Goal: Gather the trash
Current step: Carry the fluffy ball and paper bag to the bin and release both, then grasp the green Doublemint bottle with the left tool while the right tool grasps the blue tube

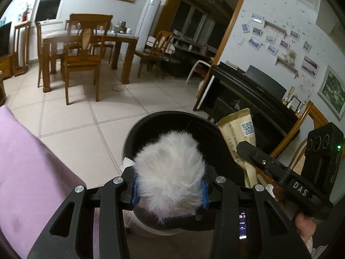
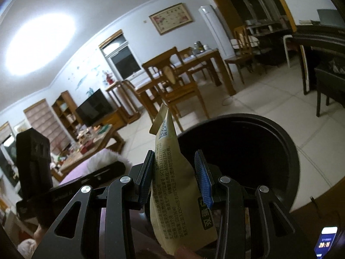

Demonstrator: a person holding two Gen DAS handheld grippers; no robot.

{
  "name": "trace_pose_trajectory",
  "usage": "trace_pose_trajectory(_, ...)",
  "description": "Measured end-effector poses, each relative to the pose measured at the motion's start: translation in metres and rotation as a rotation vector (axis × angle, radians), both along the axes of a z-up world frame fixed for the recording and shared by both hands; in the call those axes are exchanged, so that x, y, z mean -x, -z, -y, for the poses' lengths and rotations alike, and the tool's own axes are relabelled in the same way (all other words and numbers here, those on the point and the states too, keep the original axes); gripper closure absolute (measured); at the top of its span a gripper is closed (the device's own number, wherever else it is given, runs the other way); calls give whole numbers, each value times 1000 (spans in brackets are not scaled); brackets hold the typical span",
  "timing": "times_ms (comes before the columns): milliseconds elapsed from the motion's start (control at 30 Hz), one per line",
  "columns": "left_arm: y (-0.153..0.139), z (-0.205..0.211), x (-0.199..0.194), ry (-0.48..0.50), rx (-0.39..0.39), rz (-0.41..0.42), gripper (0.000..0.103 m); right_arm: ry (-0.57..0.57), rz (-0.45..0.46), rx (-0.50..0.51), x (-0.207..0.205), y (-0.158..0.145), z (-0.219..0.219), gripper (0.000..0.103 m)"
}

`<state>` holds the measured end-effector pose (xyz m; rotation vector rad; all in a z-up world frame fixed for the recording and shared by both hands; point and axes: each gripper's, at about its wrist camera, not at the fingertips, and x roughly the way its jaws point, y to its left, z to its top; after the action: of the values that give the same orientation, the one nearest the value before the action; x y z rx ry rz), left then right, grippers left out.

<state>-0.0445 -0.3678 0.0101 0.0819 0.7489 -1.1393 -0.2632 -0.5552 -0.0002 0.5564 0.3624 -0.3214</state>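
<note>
Left wrist view: the left gripper (image 1: pixel 170 185) pinches a white fur ball (image 1: pixel 170 172) above the near rim of the black trash bin (image 1: pixel 172 116); not yet dropped.

Right wrist view: the right gripper (image 2: pixel 175 177) clamps a beige printed sachet (image 2: pixel 172 172) just left of the bin's mouth, also unreleased. Both drops remain.

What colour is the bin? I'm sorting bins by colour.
Black: the bin is black inside and out, shown best in the right wrist view.

Fluffy ball (image 1: pixel 170 177) above the bin (image 1: pixel 151 120) — packet (image 1: pixel 239 133) to its right, dining table (image 1: pixel 90 36) behind
</note>
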Motion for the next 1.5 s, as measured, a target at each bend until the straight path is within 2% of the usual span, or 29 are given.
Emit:
trace_pose_trajectory(167,3,14,10,11,-20,2,60,24,-3,-21,11,11,12,64)
trace_pose_trajectory(267,3,17,4,0,-30,10,55,36,-6,-32,14,16,15,64)
trace_pose_trajectory(333,4,19,4,-9,-40,17,47,48,-7,-38,15,18,15,63)
trace_pose_trajectory(367,4,19,5,-12,-41,18,38,58,-10,-41,17,19,15,62)
trace_pose_trajectory(400,3,19,6,-16,-38,20,28,62,-16,-43,17,21,17,56)
trace_pose_trajectory(433,3,18,7,-19,-35,24,24,65,-19,-47,16,22,18,51)
trace_pose_trajectory(467,1,16,7,-24,-31,31,22,71,-18,-52,18,24,19,42)
trace_pose_trajectory(600,-2,9,7,-33,-29,34,22,71,-19,-56,14,25,11,34)
trace_pose_trajectory(833,-7,-22,-4,-81,-16,20,22,4,-26,-26,-7,14,-10,31)
trace_pose_trajectory(1033,-11,-88,-27,-203,-6,14,22,-90,-62,4,-50,5,-40,31)
trace_pose_trajectory(1133,-15,-133,-45,-280,16,-4,22,-148,-87,28,-77,4,-68,31)
trace_pose_trajectory(1300,-25,-231,-86,-462,59,-21,22,-271,-131,94,-126,4,-129,31)
trace_pose_trajectory(1367,-23,-258,-99,-512,33,-23,22,-321,-145,116,-144,3,-154,31)
trace_pose_trajectory(1500,-9,-305,-130,-598,-120,-2,23,-412,-166,161,-179,0,-202,32)
